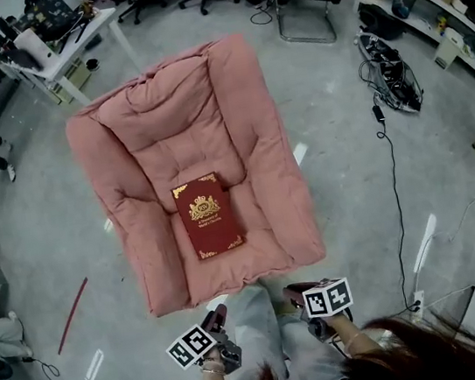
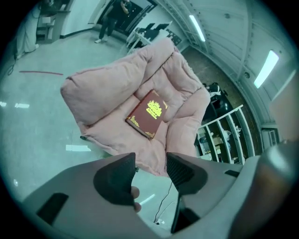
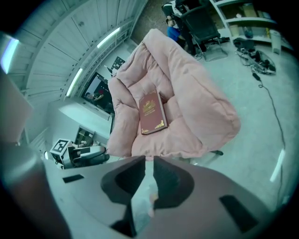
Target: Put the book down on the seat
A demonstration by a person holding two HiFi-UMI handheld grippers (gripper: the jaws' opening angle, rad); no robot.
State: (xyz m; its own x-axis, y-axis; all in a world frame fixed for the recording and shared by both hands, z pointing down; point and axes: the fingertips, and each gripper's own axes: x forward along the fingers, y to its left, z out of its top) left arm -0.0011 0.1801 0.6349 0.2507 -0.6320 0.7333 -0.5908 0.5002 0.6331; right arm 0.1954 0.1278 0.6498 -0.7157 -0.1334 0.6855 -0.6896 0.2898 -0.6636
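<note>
Book [image 1: 209,215]: flat on the pink seat [image 1: 149,127], cover up, let go.
It lies mid-cushion between the padded arms, where the dip should keep it from sliding, so the task looks done. The left gripper [image 2: 151,170] has its jaws apart and empty. The right gripper [image 3: 148,169] has its jaws nearly together with a thin gap, holding nothing. Both hang off the seat's front edge, clear of the book, probably to leave it undisturbed.

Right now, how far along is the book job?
Done: the red book lies flat on the pink seat. In hand: nothing; the left gripper is open and empty, the right gripper nearly closed, also empty, both clear of the seat. Remaining: nothing visible.
</note>
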